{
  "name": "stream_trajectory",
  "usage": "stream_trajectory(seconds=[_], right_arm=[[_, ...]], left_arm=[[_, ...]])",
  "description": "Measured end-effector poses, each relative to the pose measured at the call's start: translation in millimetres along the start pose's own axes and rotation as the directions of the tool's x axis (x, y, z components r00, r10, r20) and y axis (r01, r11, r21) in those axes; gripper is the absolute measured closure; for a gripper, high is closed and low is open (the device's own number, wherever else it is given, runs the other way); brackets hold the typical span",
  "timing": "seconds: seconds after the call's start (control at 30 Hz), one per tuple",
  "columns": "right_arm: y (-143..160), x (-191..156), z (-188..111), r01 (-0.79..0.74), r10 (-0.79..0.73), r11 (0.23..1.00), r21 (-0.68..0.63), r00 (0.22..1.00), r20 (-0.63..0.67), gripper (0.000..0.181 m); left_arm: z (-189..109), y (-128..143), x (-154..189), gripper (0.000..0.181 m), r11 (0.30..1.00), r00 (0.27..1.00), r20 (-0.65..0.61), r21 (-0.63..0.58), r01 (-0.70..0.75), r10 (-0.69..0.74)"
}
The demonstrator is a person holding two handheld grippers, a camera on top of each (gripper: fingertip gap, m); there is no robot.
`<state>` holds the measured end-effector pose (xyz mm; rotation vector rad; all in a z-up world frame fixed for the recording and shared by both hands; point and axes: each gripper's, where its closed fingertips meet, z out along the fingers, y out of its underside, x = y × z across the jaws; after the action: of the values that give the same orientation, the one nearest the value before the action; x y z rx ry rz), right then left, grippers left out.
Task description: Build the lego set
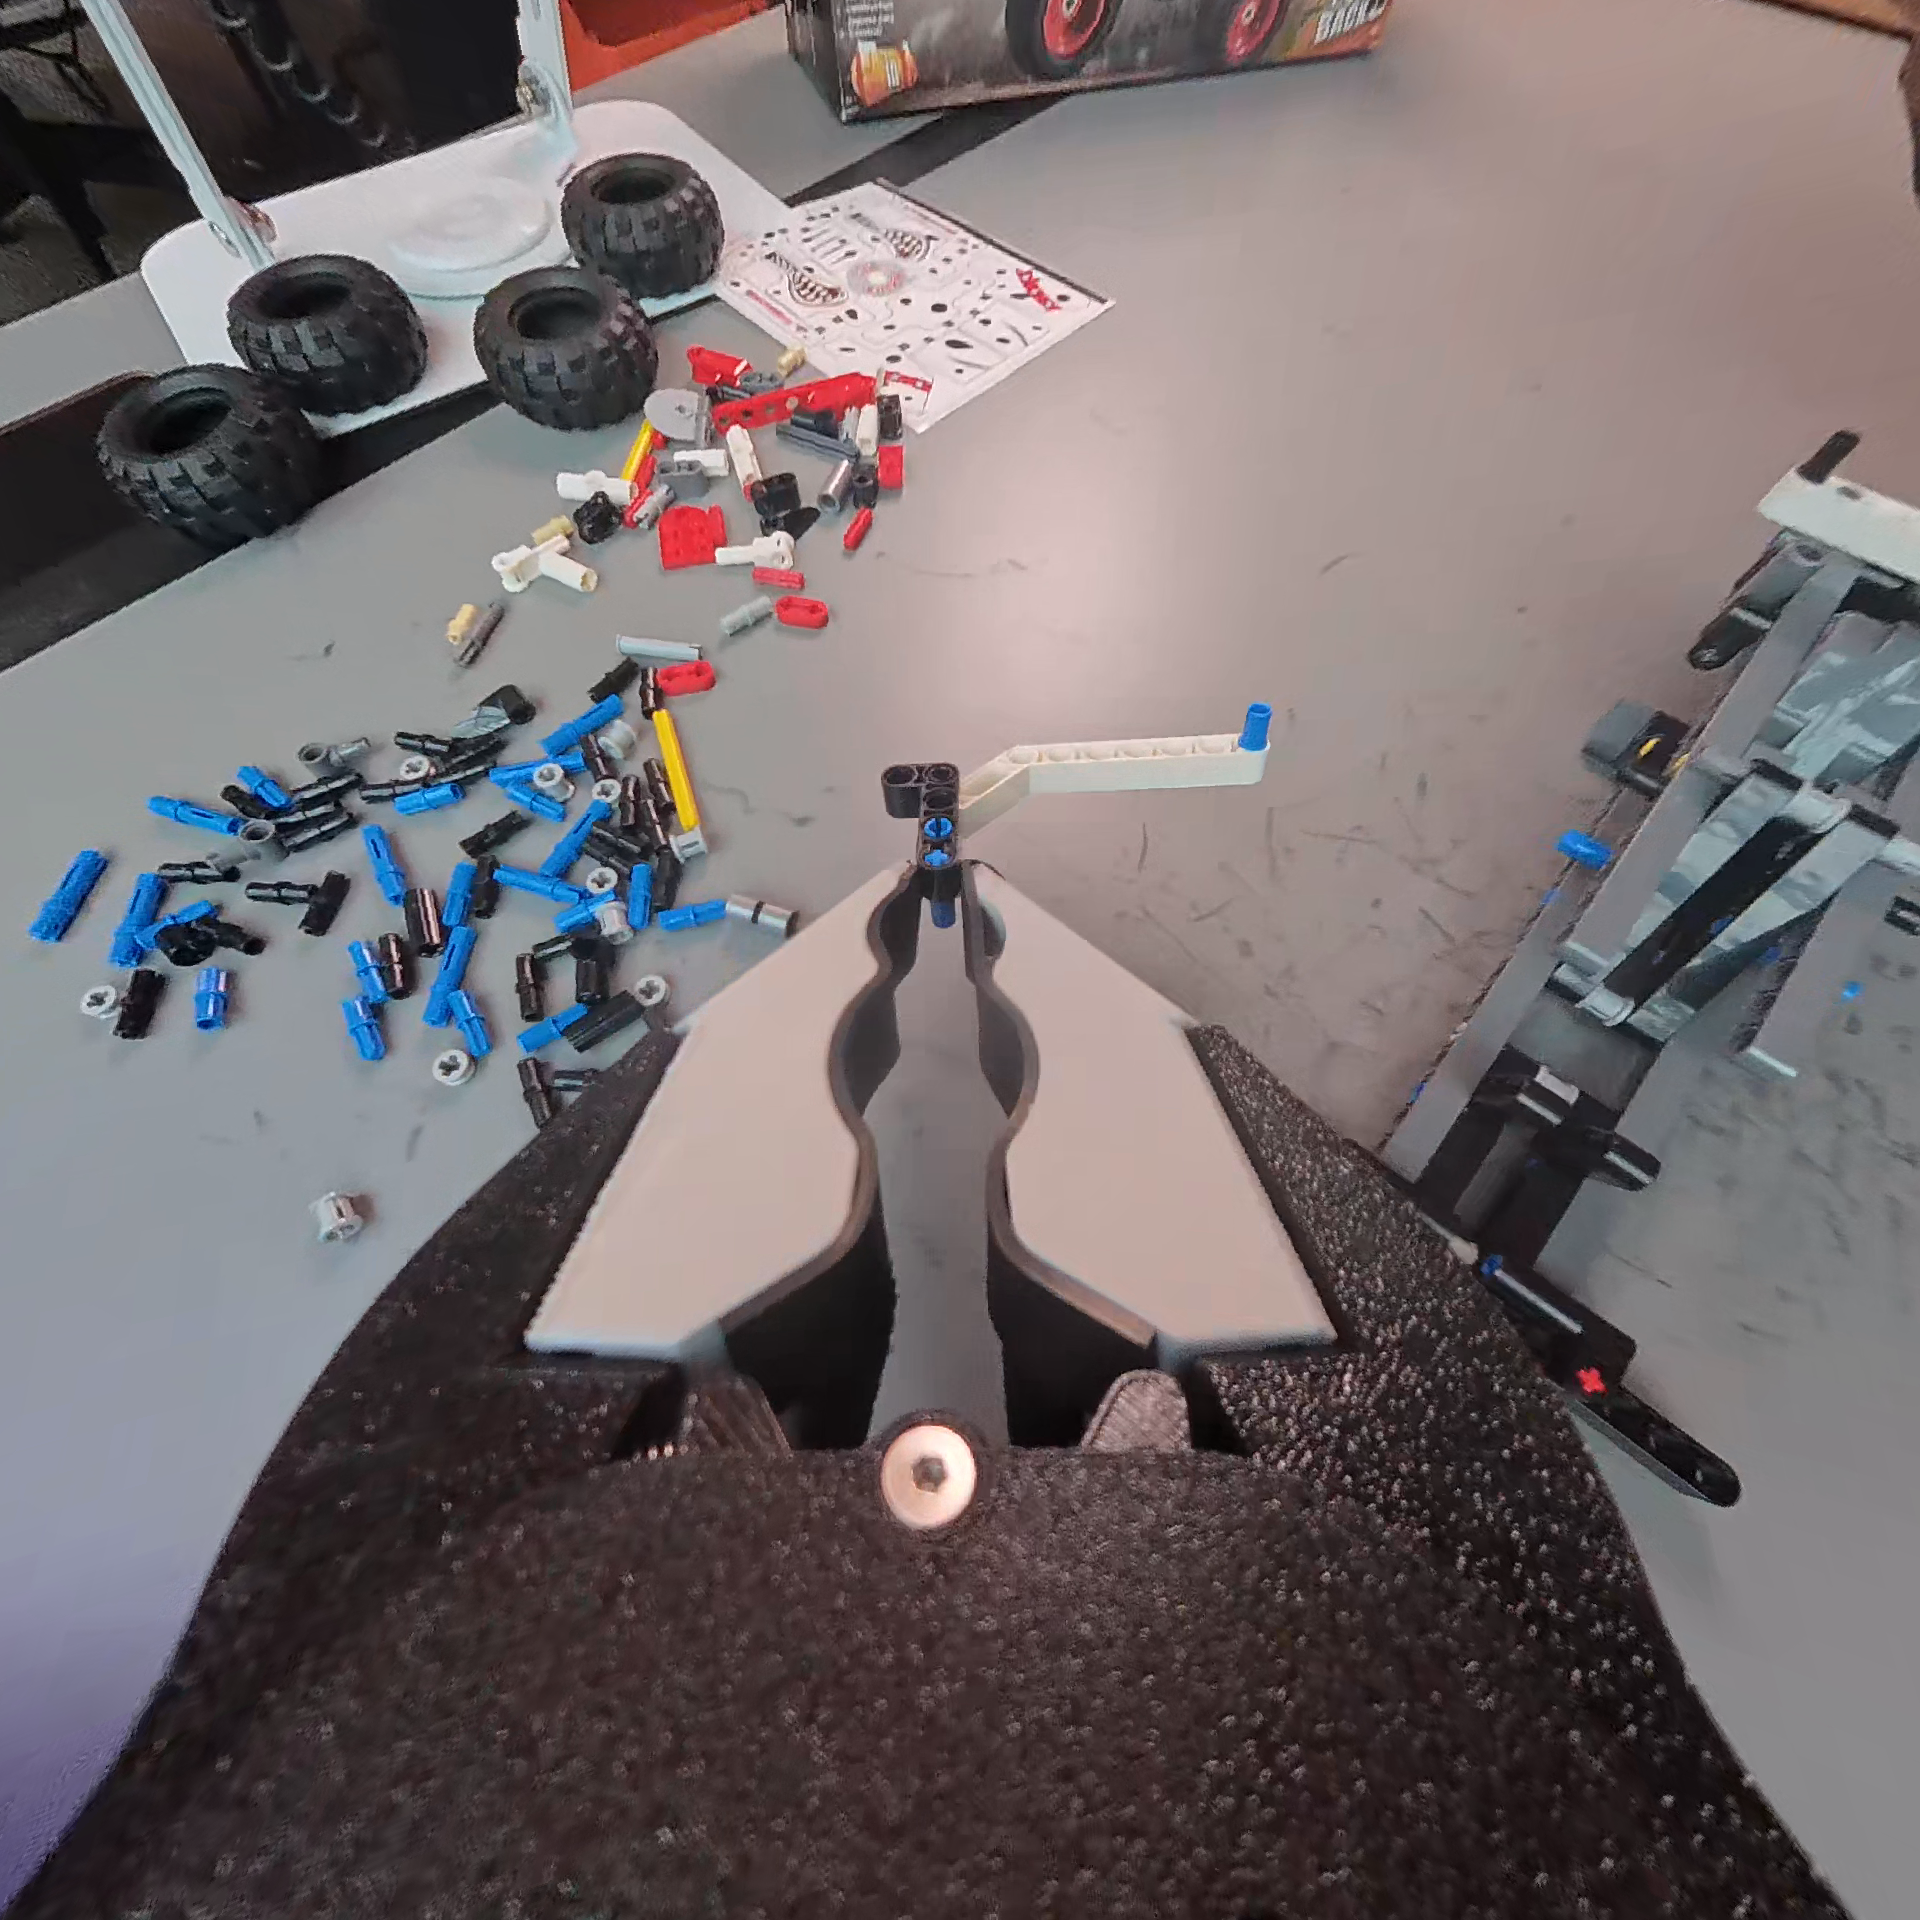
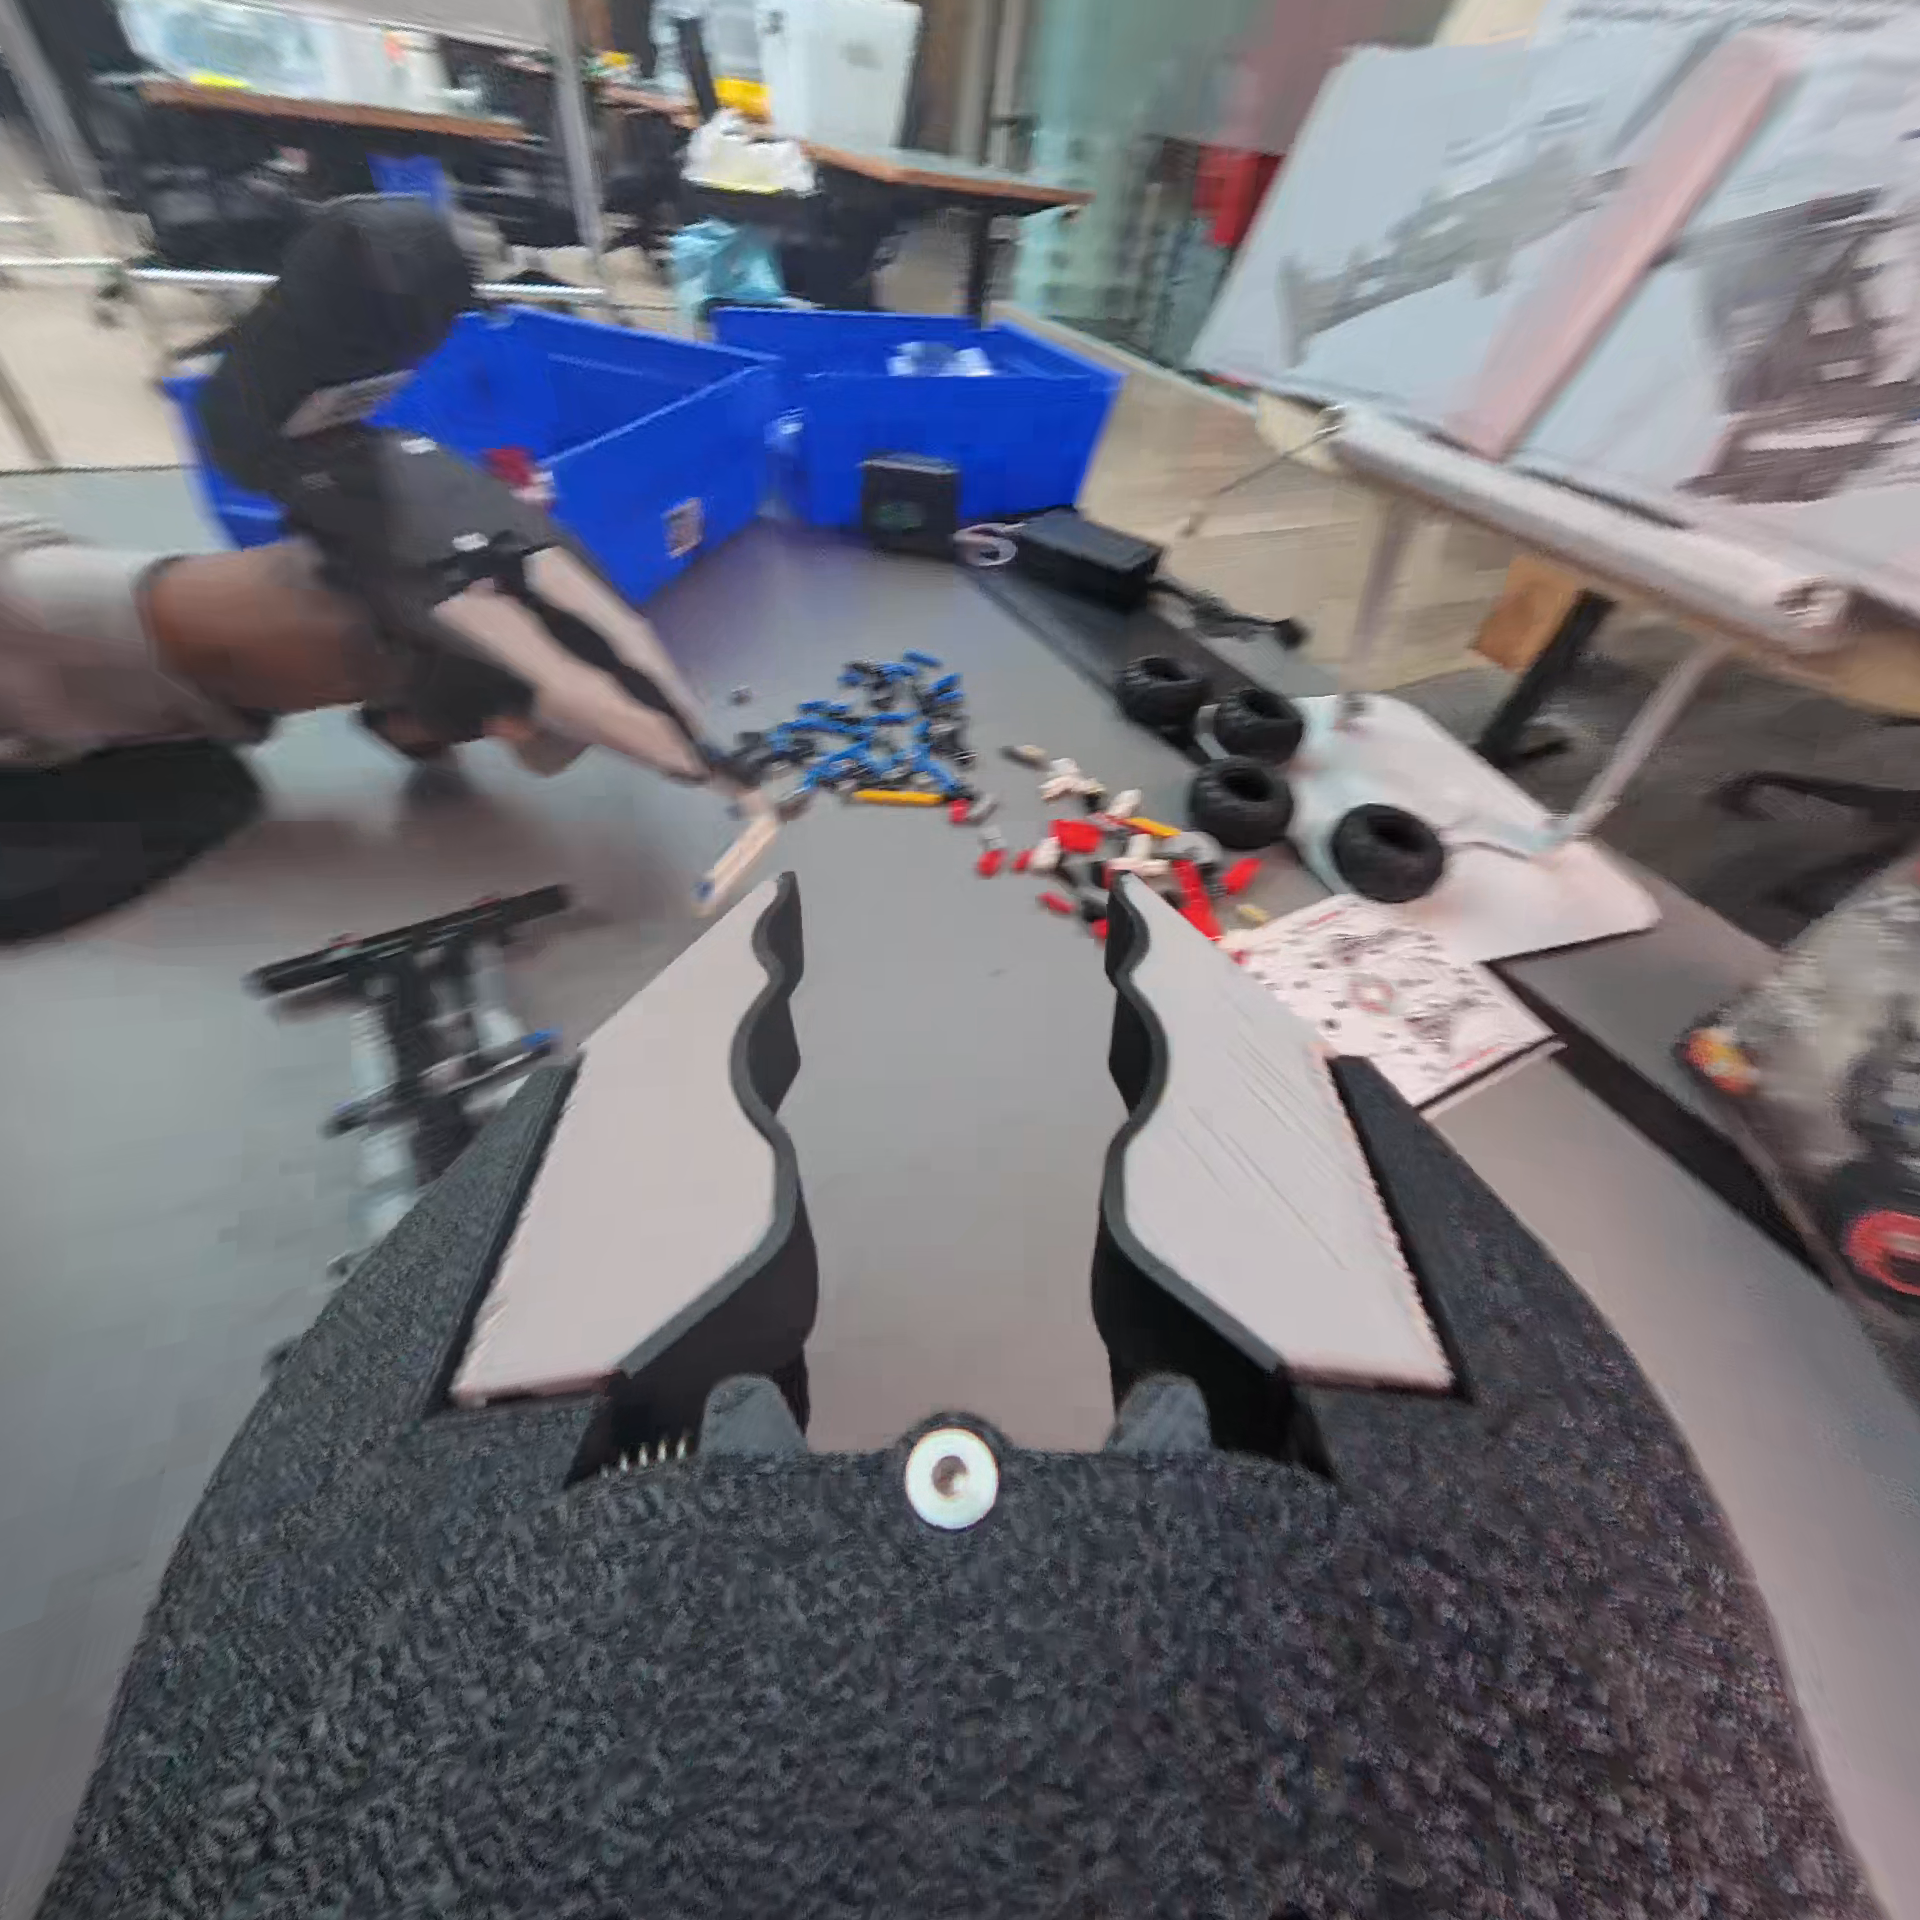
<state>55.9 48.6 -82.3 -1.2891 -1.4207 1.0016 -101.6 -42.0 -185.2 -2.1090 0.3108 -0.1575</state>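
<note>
My left gripper (image 1: 938, 883) is shut on a small black angled beam (image 1: 928, 805) with blue pins in it. A white bent beam (image 1: 1127, 767) with a blue pin (image 1: 1254, 725) at its far end is joined to it and sticks out to the right above the grey table (image 1: 1351, 468). My right gripper (image 2: 951, 899) is open and empty above the table. In the blurred right wrist view the left gripper (image 2: 717, 774) and the white beam (image 2: 743, 857) show farther off. A partly built grey and black chassis (image 1: 1725, 894) lies at the right; it also shows in the right wrist view (image 2: 426, 997).
A pile of blue and black pins (image 1: 447, 883) lies left of my left gripper. Red, white and yellow parts (image 1: 748, 468), several black tyres (image 1: 566, 348), a sticker sheet (image 1: 914, 281) and the set's box (image 1: 1081, 47) lie farther back. Blue bins (image 2: 831, 416) stand beyond. The gap from one gripper's tips to the other's is roughly 20 centimetres.
</note>
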Motion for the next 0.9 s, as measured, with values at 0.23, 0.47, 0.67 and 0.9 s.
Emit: stream_trajectory(seconds=[0.23, 0.47, 0.67, 0.9], right_arm=[[-55, 215, 66, 0.065, -0.066, 0.998, -0.024, 0.777, -0.626, 0.181], [-28, 316, 117, -0.055, -0.033, 0.994, -0.094, 0.670, -0.742, 0.181], [-28, 336, 126, -0.058, -0.020, 0.995, -0.076, 0.654, -0.756, 0.181], [-28, 340, 128, -0.032, -0.051, 0.995, -0.098, 0.669, -0.742, 0.181]], left_arm=[[4, 12, 1, 0.173, 0.998, 0.998, 0.035, -0.045, -0.053, 0.055], [-4, 11, -1, 0.173, 0.998, 0.996, 0.057, -0.014, -0.067, 0.068], [-3, 7, -1, 0.173, 0.997, 0.996, 0.043, 0.005, -0.075, 0.075], [-4, 4, -1, 0.173, 0.997, 0.996, 0.046, 0.026, -0.071, 0.070]])
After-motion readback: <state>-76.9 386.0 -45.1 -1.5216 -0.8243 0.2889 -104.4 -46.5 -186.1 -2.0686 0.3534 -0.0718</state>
